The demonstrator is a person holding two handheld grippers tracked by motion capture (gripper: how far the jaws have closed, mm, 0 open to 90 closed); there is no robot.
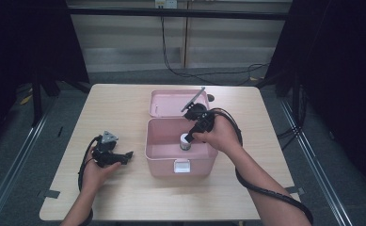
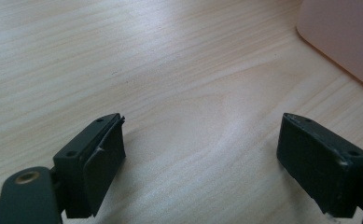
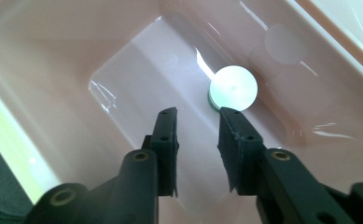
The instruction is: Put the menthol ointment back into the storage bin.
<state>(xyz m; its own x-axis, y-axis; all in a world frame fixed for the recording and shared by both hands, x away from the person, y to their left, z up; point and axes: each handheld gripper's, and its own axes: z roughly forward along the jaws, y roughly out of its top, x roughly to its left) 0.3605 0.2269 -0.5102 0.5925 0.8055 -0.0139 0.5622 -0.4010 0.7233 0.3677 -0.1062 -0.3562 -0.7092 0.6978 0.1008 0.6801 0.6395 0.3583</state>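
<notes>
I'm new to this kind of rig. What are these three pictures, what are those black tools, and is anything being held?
A person sits at a pale wooden table, holding a black two-jaw claw tool in each hand. The high view looks down from above; the other two pictures come from cameras riding on each tool. The left claw rests over bare tabletop, jaws wide, holding nothing. The right claw hangs over an open pink plastic box, jaws apart and empty. A small white-capped bottle stands inside the box, just beyond the right claw's tips. The pink plastic lid lies behind the box.
</notes>
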